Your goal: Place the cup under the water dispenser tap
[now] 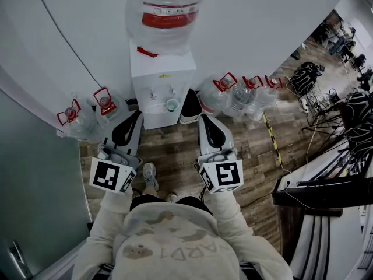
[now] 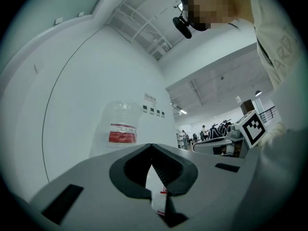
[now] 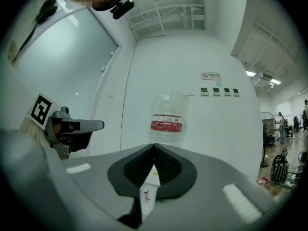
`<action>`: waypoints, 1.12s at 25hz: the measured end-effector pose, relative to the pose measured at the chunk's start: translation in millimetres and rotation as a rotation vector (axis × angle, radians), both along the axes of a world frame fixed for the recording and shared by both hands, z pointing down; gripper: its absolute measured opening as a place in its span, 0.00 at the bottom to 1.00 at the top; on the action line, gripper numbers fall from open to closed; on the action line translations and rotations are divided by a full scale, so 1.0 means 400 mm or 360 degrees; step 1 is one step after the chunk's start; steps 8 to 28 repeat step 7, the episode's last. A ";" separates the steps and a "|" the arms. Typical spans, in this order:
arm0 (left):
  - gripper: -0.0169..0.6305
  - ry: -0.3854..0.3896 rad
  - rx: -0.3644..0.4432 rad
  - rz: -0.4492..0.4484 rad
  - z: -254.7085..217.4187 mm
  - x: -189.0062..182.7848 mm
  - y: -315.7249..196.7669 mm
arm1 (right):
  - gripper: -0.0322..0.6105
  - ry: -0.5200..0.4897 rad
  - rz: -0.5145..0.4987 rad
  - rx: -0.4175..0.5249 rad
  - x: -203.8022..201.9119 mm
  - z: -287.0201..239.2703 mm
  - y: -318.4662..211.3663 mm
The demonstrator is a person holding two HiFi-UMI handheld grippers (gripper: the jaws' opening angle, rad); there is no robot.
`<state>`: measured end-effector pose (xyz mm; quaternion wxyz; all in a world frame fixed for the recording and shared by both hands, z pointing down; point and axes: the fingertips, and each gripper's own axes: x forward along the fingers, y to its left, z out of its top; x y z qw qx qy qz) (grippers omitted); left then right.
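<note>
Cup (image 1: 172,104) looks like it's already parked on the drip tray (image 1: 154,106) of the dispenser (image 1: 160,69), under the right-hand tap (image 1: 172,90) as far as the head view lets you tell. It's tiny in there, so I wouldn't swear it's dead centre under the spout. I'd call the placing step basically done, and you're at the check stage.

Both your grippers are empty. Left gripper (image 1: 135,114) and right gripper (image 1: 204,120) hang in front of the dispenser, one towards each side of its front and clear of it. In each gripper view the dark pads (image 2: 130,170) are pinched together at the tips with nothing between them.

Next move, my guess: check that the cup lines up with the tap. If it's off, you'd have to spread one pair of jaws, come in low and level to the tray, and re-grip gently.

Stuff-wise, the cup's a small round open-top thing, pale with a greenish inside, probably light and easy to tip. The dispenser is a boxy white cabinet, smooth-looking, with a big clear bottle (image 1: 166,10) upside down on top, ribbed, red label band. Spare bottles (image 1: 233,95) with red handles sit on the wood-look floor (image 1: 175,150) either side of it.
</note>
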<state>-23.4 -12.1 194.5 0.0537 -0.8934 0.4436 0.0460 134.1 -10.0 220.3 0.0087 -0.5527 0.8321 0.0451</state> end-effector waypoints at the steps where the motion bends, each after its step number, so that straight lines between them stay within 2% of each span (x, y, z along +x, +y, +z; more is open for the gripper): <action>1: 0.04 0.0001 -0.0002 0.0002 0.000 0.003 0.001 | 0.06 -0.0004 0.0001 0.0001 0.002 0.000 0.001; 28: 0.04 -0.0004 0.0000 0.0012 0.000 0.018 0.009 | 0.06 -0.0019 0.0005 0.0006 0.014 0.000 0.008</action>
